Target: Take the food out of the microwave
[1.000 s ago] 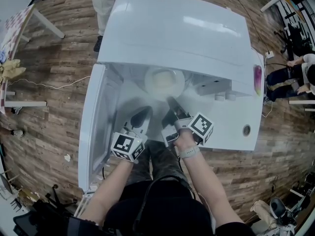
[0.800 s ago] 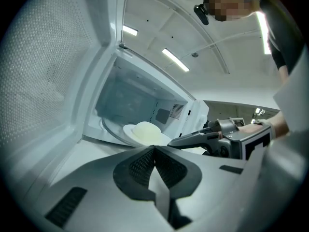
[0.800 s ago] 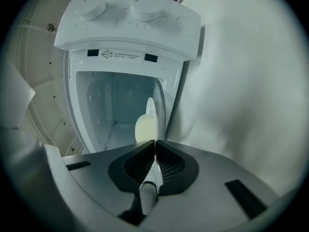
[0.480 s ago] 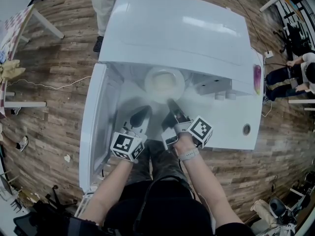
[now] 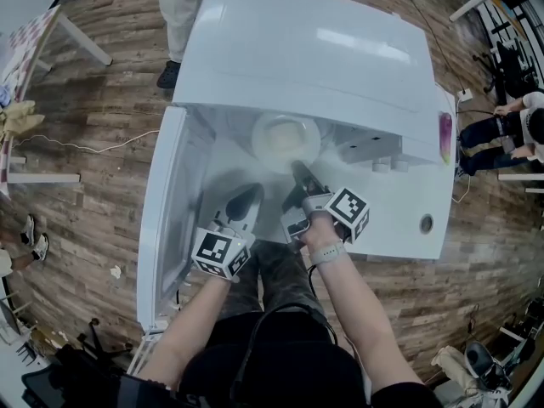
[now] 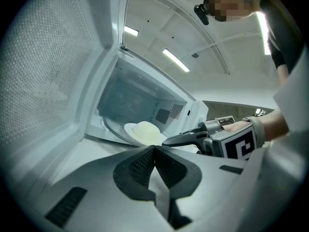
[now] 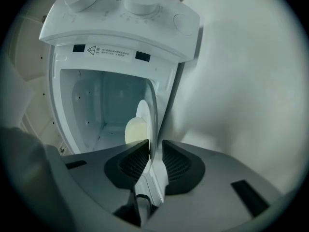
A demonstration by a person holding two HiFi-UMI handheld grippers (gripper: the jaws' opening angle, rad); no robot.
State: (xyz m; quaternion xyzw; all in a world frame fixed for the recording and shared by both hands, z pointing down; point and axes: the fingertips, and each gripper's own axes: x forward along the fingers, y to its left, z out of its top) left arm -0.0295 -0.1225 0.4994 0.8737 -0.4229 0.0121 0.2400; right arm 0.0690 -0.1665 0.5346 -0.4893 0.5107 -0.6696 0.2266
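Inside the white microwave oven [image 5: 297, 49], on the glass turntable, sits the round white plate [image 5: 308, 129] with a pale yellow dome of food [image 5: 285, 138] on it. Plate and food are both fully within the cavity. The oven's white door [image 5: 166, 219] is swung wide open to the left. The oven stands on a white tabletop [image 5: 408, 202], with wood-plank floor [image 5: 85, 100] around it.

Right gripper [image 5: 297, 172]: reached into the cavity mouth, tips at the near edge of the plate. Its own view shows the plate [image 7: 144, 112] edge-on with the rim running straight between the two black ribbed pads [image 7: 130, 164]. The jaws are clenched on that rim, with the food [image 7: 135, 129] just beyond the left pad. Two white control knobs [image 7: 142, 1] are on the oven panel at the top of that view.

Left gripper [image 5: 246, 198]: low in front of the opening, just beside the right one, short of the plate. In its own view the left gripper [image 6: 154, 151] has its jaws pressed together tip to tip, with nothing between them. Beyond them are the plate [image 6: 130, 128], the food [image 6: 145, 131] and the right gripper [image 6: 166, 140] coming in from the right.
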